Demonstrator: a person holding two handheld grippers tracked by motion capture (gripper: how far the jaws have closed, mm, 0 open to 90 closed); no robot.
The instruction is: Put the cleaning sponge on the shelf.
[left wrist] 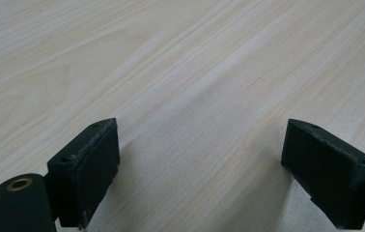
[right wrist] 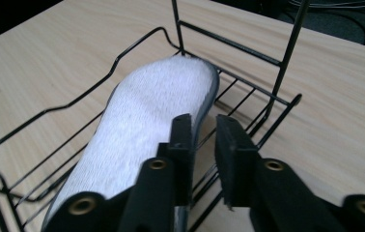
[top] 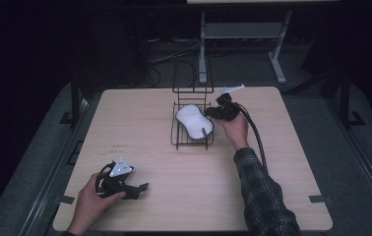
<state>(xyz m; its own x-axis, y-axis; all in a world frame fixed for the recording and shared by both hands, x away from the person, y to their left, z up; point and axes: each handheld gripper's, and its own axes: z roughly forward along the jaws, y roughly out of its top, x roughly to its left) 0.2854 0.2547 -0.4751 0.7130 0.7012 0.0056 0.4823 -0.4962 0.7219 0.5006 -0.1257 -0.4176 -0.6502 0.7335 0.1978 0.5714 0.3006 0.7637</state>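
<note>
A white insole with a grey rim [top: 194, 120] [right wrist: 142, 121] lies in a black wire rack [top: 176, 142] [right wrist: 118, 60] at the middle of the wooden table. My right gripper [top: 209, 113] [right wrist: 203, 121] is at the rack's right side, over the insole's edge. Its jaws stand open by a narrow gap; the grey rim and rack wires show in that gap, and no pad visibly presses on them. My left gripper [top: 139, 191] [left wrist: 200, 145] rests low near the table's front left corner. It is open wide over bare wood, with nothing between its pads.
The rack's tall wire back [top: 192, 73] rises on its far side. A cable [top: 258, 137] trails from the right gripper along the plaid sleeve. Beyond the table [top: 272, 187] stand a white desk frame [top: 202, 49] and dark floor.
</note>
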